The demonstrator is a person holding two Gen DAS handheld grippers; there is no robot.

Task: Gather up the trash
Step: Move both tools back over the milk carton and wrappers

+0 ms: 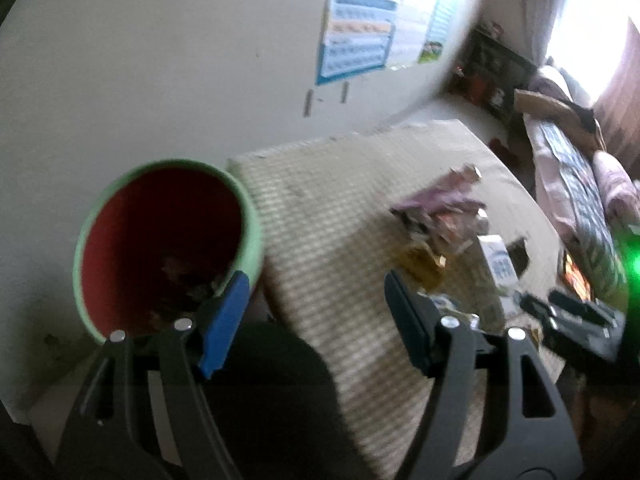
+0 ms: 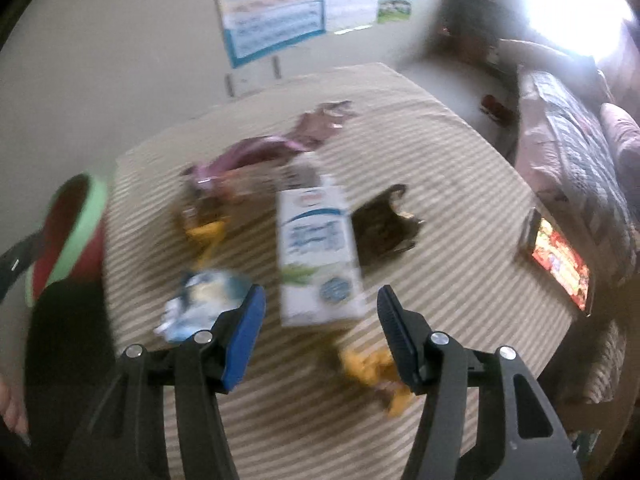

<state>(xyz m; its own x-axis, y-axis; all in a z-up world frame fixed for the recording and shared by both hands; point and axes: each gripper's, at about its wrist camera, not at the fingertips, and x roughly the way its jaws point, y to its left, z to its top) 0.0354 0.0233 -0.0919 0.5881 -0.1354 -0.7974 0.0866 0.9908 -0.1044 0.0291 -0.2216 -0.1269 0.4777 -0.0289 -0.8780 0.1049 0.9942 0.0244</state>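
A green-rimmed bin with a red inside stands on the floor left of a striped mat, with some scraps at its bottom. My left gripper hangs open beside the bin's rim, nothing between its fingers. Trash lies scattered on the mat: a white and blue carton, a purple wrapper, a dark wrapper, a pale blue wrapper and yellow wrappers. My right gripper is open just above the near end of the carton, touching nothing.
A phone with a lit screen lies at the mat's right edge. Bedding runs along the right side. A poster hangs on the wall behind. The bin shows at the mat's left edge.
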